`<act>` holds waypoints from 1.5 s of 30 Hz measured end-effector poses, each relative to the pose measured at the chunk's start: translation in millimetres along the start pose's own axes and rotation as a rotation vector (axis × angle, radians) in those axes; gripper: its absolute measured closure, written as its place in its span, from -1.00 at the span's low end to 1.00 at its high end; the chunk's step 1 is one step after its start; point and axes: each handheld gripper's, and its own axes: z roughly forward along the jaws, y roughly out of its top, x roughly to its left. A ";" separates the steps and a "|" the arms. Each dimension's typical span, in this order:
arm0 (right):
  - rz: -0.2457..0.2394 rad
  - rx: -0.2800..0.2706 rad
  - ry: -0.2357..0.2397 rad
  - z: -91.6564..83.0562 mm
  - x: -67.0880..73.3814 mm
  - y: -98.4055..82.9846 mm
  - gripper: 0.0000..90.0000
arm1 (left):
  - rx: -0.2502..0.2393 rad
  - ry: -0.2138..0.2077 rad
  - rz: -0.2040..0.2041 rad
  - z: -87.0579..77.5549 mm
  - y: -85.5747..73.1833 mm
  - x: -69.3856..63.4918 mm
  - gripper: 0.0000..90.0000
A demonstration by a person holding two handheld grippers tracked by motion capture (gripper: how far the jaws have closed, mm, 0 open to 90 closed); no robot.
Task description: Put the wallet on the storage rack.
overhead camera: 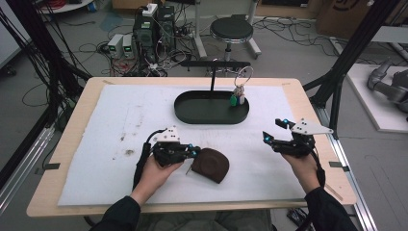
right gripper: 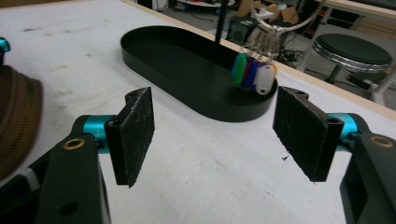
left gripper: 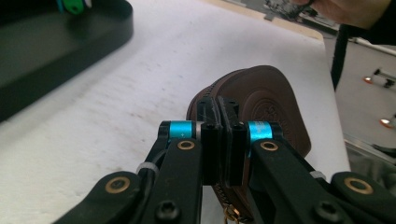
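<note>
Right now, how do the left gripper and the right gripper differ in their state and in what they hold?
The left gripper has its jaws closed on the edge of the brown pouch; the right gripper has its jaws wide apart with nothing between them. The left gripper is at the pouch on the white mat; the right gripper is apart from the pouch, facing the black tray. Both have black jaws with blue parts.

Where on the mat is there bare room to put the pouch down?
The mat is bare to the left of the black tray, though stained there. Another bare patch lies between tray, brown pouch and right gripper. It is crowded at the tray's right end, where the key ring hangs, and around the left gripper pinching the pouch.
</note>
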 end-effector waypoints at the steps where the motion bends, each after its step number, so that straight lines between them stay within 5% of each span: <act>1: 0.001 0.000 0.010 1.2 2.0 0.9 -0.34 | -0.017 0.008 0.009 -2.1 0.3 -0.7 0.95; 10: 0.027 -0.014 0.165 21.8 25.4 10.1 -0.35 | -0.080 0.053 0.093 -13.2 -1.3 -6.7 0.96; 17: 0.043 0.040 0.359 51.6 51.5 14.2 -0.41 | -0.098 0.046 0.139 -17.1 -2.7 -9.4 0.96; 22: 0.035 0.106 0.443 65.9 62.6 11.0 -0.41 | -0.106 0.038 0.145 -18.6 -2.8 -10.1 0.96; 30: 0.048 0.155 0.536 79.0 72.2 2.1 -0.27 | -0.118 0.027 0.146 -19.1 -2.7 -11.5 0.96; 38: 0.068 0.297 0.617 94.4 78.2 -7.5 -0.02 | -0.126 0.014 0.140 -19.8 -3.9 -10.4 0.96; 45: 0.046 0.275 0.652 89.6 75.0 -4.9 0.43 | -0.126 0.013 0.132 -21.4 -4.4 -9.4 0.96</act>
